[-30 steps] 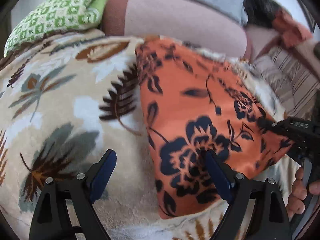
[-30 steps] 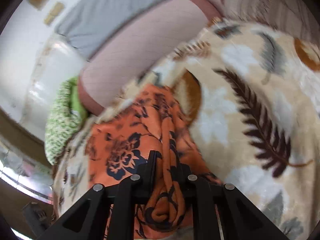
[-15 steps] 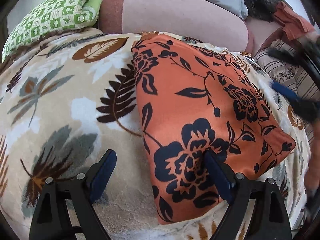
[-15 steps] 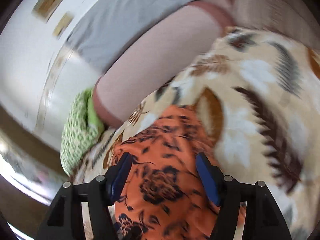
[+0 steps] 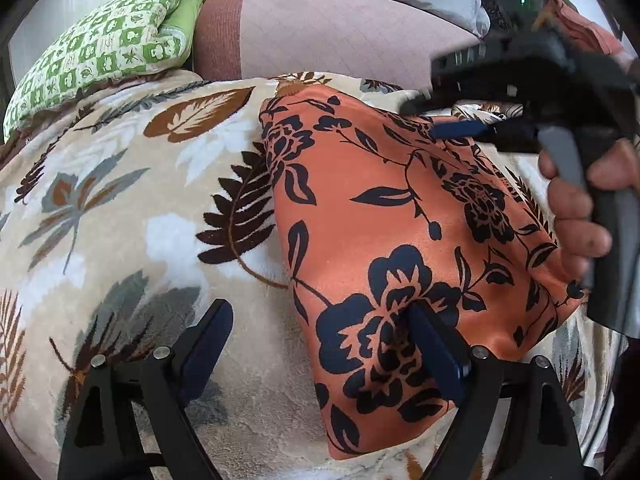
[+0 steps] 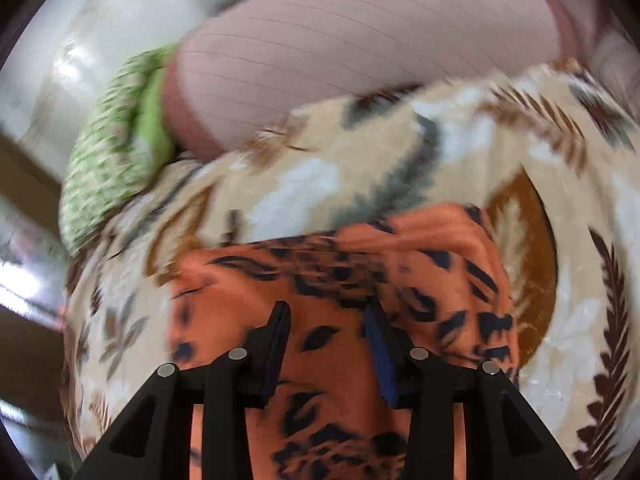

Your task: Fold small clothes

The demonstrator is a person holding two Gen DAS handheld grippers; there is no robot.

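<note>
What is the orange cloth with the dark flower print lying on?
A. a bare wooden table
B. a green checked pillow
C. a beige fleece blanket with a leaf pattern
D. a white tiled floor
C: the orange flower-print cloth lies folded on the beige leaf-patterned fleece blanket, which shows all around its edges.

text: none readable | labels: none | numbers: none | views: both wrists

garment [image 5: 400,220] on blanket [image 5: 132,216] | bolster [image 5: 340,36] behind | pillow [image 5: 100,48] left of bolster
</note>
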